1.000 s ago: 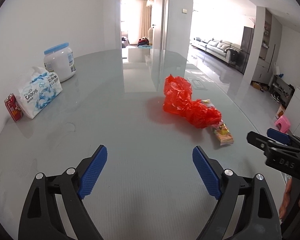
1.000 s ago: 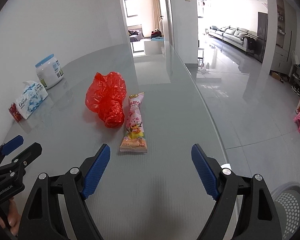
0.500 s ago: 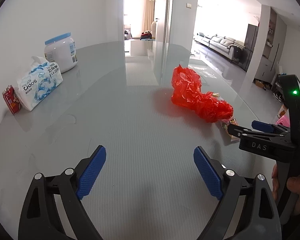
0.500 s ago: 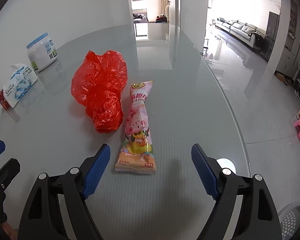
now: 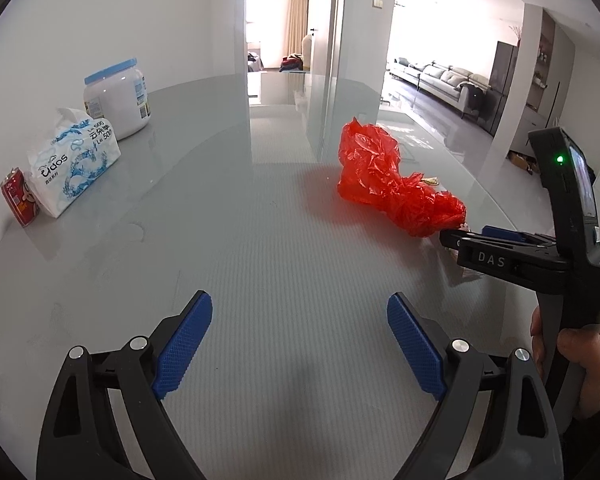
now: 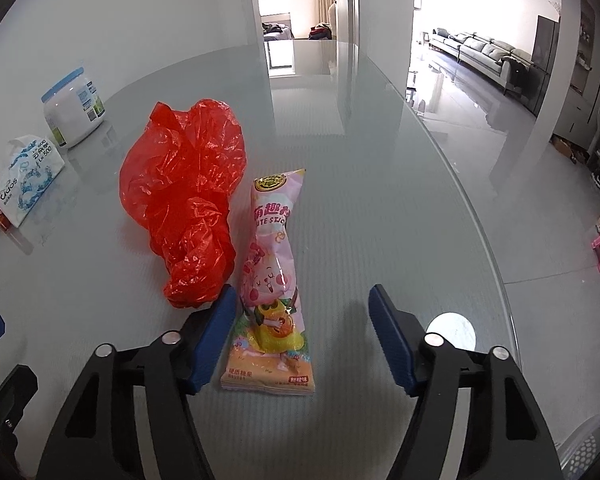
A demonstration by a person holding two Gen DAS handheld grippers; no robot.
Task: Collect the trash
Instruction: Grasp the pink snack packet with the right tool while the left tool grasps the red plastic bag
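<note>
Right gripper closes in on candy wrapper — jaws narrowing, not yet gripping; left gripper gapes empty.
Crumpled red bag crowds the wrapper at 10 o'clock; jar, tissue pack and can stand far left on the glass table.

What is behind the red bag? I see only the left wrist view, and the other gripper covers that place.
Observer: A pink snack packet lies flat beside the red plastic bag, on the glass table.
Operator: Is the right gripper holding it?
Observer: No. The right gripper has just been closing; the packet lies between its jaws, but the pads do not press it yet.
Operator: Does the left pad touch the bag?
Observer: It sits just beside the bag's lower end; contact I cannot tell.
</note>
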